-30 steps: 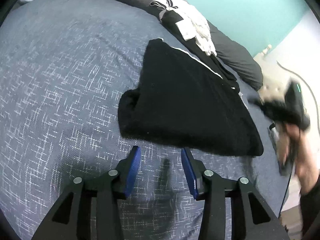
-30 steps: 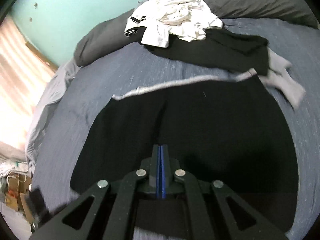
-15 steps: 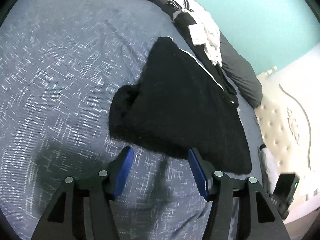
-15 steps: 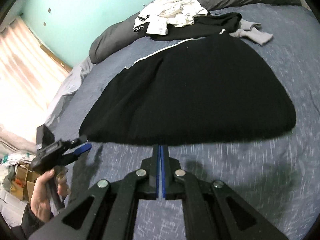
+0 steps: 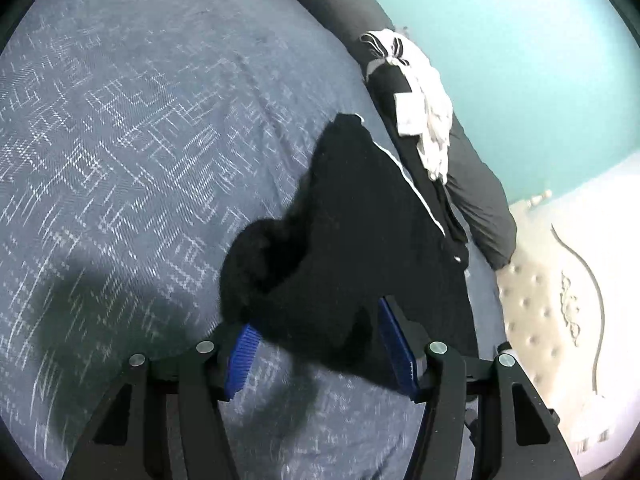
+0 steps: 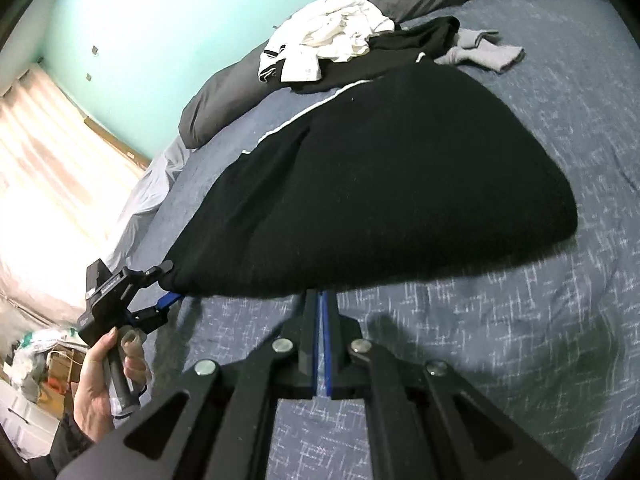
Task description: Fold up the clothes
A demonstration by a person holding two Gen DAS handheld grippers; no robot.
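Nearest, the left gripper [image 5: 320, 344] gapes with its two blue ribbed pads around the black fleecy garment [image 6: 384, 184]'s corner, the right gripper [image 6: 320, 300] pressed together at its near hem on the blue woven bedspread [image 6: 540, 340], one crumpled white garment [image 6: 332, 36] and one grey sock [image 6: 480, 54] beyond.

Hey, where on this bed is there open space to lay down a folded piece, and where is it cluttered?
Free: the broad stretch of blue bedspread left of the black garment, and the strip between its near hem and the right gripper. Crowded: the far edge, where white clothes, dark clothes and grey socks pile against the grey pillows.
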